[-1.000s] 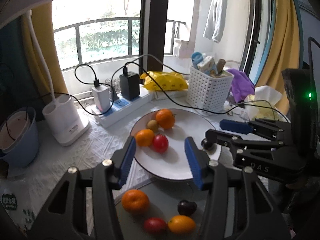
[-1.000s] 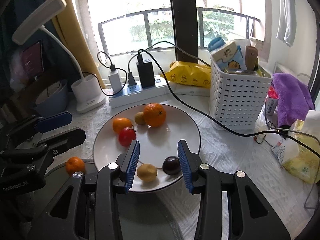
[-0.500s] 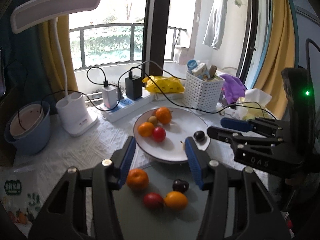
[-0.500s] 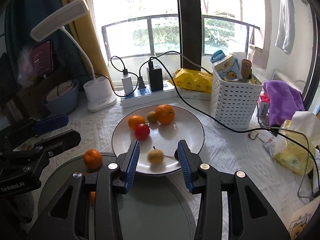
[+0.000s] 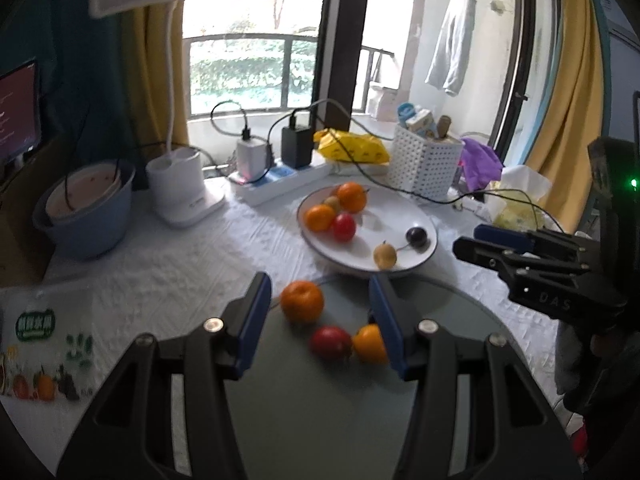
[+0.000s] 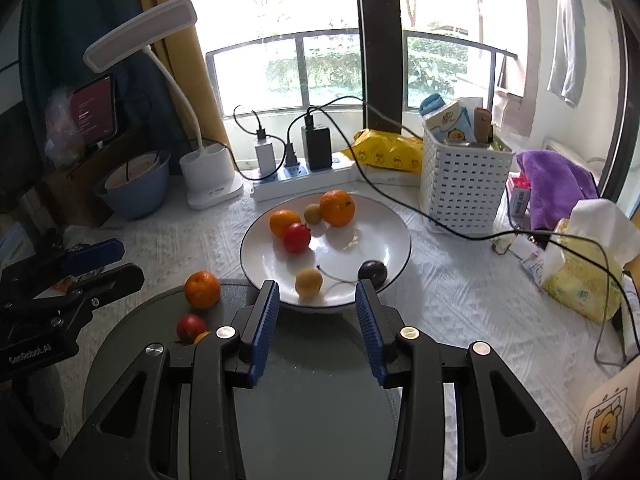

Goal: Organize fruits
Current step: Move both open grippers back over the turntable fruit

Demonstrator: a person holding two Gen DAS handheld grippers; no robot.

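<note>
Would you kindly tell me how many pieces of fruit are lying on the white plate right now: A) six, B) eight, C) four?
A: the white plate holds two oranges, a red fruit, a dark plum and two small yellowish fruits.

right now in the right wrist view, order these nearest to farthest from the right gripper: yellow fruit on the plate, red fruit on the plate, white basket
1. yellow fruit, plate's near edge, just ahead of the right gripper
2. red fruit, mid-plate, left
3. white basket, beyond the plate, right
</note>
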